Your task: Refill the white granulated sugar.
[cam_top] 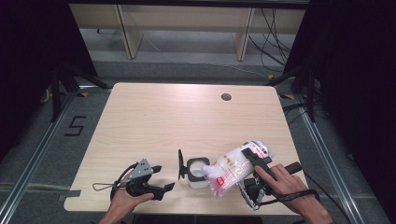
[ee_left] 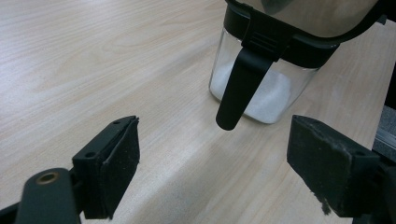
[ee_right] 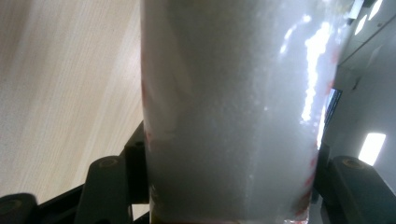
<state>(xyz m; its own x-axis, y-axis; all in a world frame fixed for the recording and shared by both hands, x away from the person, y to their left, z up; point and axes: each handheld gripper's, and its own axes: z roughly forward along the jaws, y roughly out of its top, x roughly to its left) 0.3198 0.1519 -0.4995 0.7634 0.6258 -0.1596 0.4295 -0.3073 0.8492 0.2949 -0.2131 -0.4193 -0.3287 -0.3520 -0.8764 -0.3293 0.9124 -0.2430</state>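
A clear bag of white granules with red print point(cam_top: 231, 169) lies tilted, its lower end at the mouth of a small glass jar point(cam_top: 197, 176) near the table's front edge. My right gripper point(cam_top: 249, 161) is shut on the bag's upper part; in the right gripper view the bag point(ee_right: 229, 93) fills the gap between both jaws. The jar's black-rimmed lid point(cam_top: 181, 164) stands swung open to its left. In the left gripper view the jar point(ee_left: 266, 98) holds a layer of white granules, and a black latch point(ee_left: 238, 88) hangs down its side. My left gripper point(cam_top: 163, 177) point(ee_left: 212, 158) rests open just left of the jar, holding nothing.
The light wooden table point(cam_top: 154, 116) has a round cable hole point(cam_top: 226, 97) at the back right. Its front edge runs just below both hands. Tripod legs and cables stand on the floor at either side.
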